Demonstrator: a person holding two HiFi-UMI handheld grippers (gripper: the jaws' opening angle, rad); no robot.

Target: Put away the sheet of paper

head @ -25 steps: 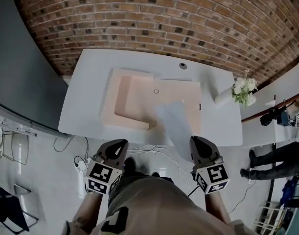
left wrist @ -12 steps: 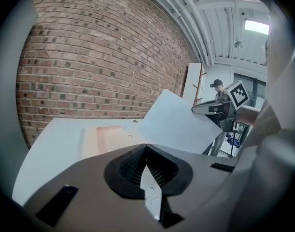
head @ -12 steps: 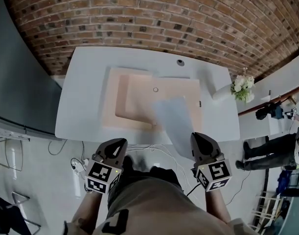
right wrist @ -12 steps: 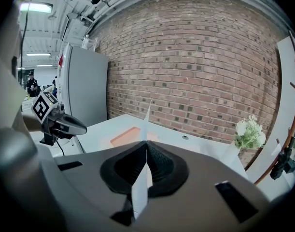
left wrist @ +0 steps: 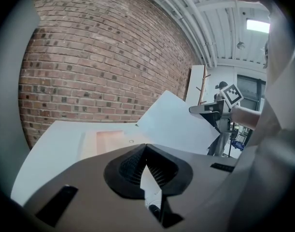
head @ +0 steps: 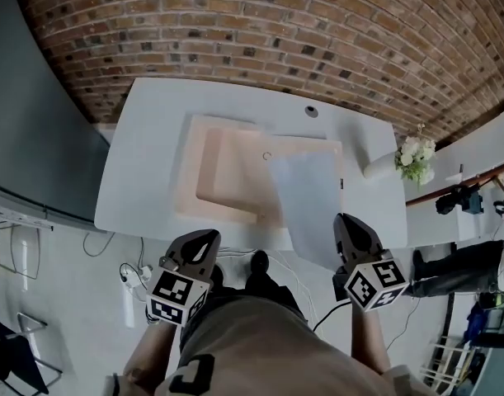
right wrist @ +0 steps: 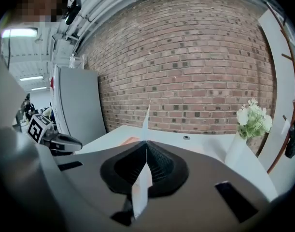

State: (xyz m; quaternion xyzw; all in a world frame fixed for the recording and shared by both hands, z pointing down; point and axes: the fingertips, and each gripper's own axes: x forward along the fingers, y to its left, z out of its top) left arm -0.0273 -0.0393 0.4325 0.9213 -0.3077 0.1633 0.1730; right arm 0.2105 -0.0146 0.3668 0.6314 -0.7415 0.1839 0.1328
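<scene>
Sheet of paper (head: pixel 309 205) had shifted right, clamped in right gripper (head: pixel 347 221); left gripper (head: pixel 207 238) jaws together, empty.

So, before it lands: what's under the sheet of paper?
The pink tray and the edge of the white table; anything lying there is covered by the sheet of paper.

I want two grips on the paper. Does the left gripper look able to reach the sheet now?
Probably yes: the sheet, pinched by the right gripper, stands free with nothing between it and the left gripper, whose jaws are shut.
</scene>
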